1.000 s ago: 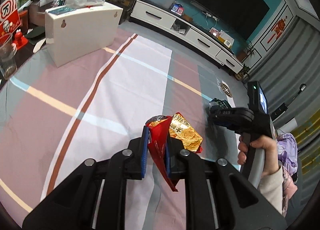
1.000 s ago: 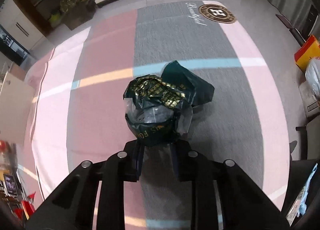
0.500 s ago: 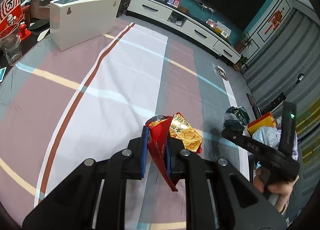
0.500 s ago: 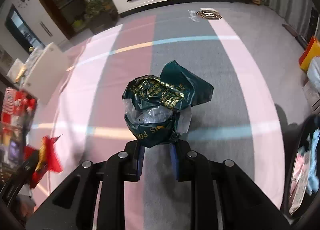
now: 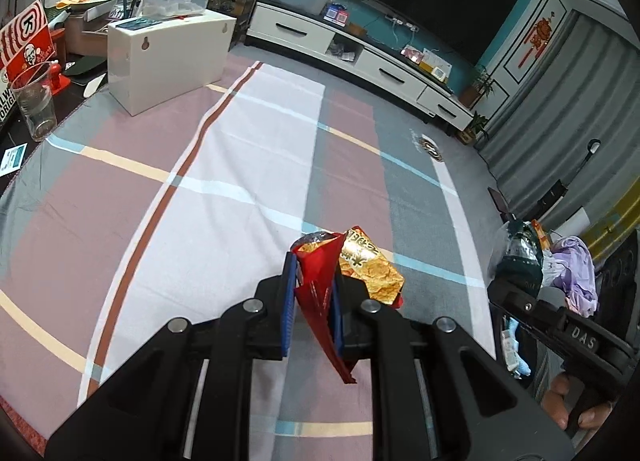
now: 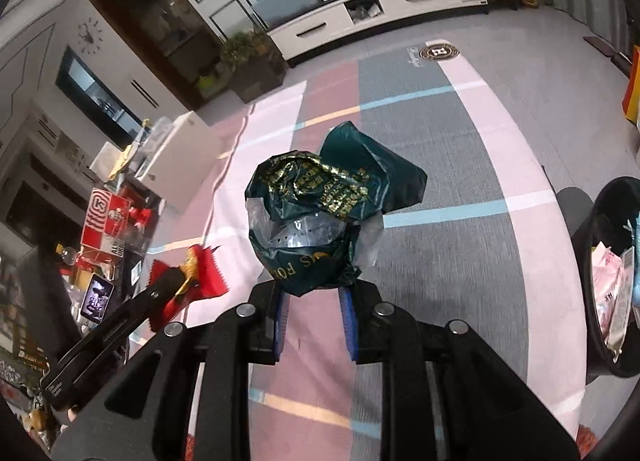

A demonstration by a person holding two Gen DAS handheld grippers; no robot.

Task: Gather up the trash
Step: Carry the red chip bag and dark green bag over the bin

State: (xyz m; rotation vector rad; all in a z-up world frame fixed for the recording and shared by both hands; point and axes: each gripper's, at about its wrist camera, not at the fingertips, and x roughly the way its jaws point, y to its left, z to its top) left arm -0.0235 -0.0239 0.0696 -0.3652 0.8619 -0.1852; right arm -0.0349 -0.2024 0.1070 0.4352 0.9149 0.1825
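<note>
The left hand-held gripper [image 5: 312,301] pinches a red snack wrapper [image 5: 320,293] above the striped carpet [image 5: 248,165]; a white cabinet [image 5: 168,61] stands far behind.

Red-gold wrapper [image 5: 352,273], dark-green gold-lettered bag [image 6: 320,217], striped rug [image 5: 240,165].

My left tool [image 5: 314,293] pinches a crumpled red and gold snack wrapper [image 5: 344,269], its red tail hanging below the pads. My right tool [image 6: 314,303] clamps a scrunched dark green bag [image 6: 324,213] with gold lettering, held above the striped carpet [image 6: 440,221].

Left gripper [image 5: 312,297] clamped, right gripper [image 6: 314,301] clamped, both raised
</note>
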